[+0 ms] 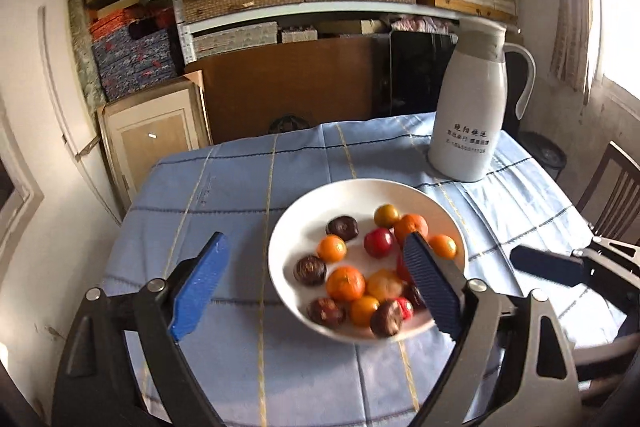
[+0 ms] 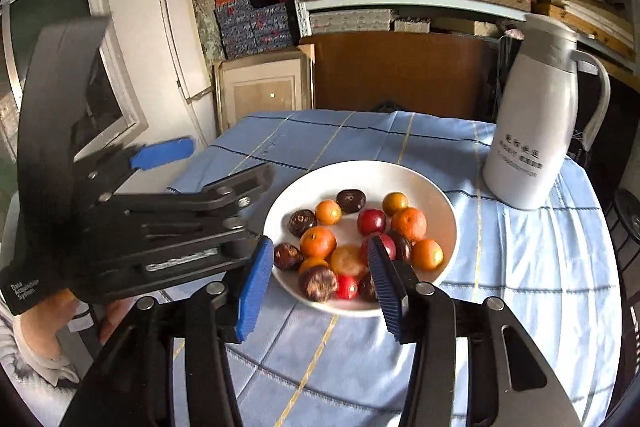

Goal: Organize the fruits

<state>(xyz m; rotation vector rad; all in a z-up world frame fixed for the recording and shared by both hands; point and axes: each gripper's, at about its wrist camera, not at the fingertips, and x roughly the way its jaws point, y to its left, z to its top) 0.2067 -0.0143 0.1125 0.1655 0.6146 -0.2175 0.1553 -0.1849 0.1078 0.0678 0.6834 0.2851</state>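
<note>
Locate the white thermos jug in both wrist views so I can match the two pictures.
Left wrist view: the white thermos jug stands upper right, on the blue tablecloth behind the white bowl of fruit, handle to the right.
Right wrist view: the white thermos jug stands at the right edge, again behind and right of the bowl.
Shared landmark: the bowl of fruit, just in front of the jug.

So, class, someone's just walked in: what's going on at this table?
A person holds a two-finger gripper in each hand above a blue checked tablecloth. Small orange, red and dark brown fruits all lie in the round white bowl, beside a tall white thermos jug. The left gripper and right gripper hover with jaws open, holding nothing.
</note>
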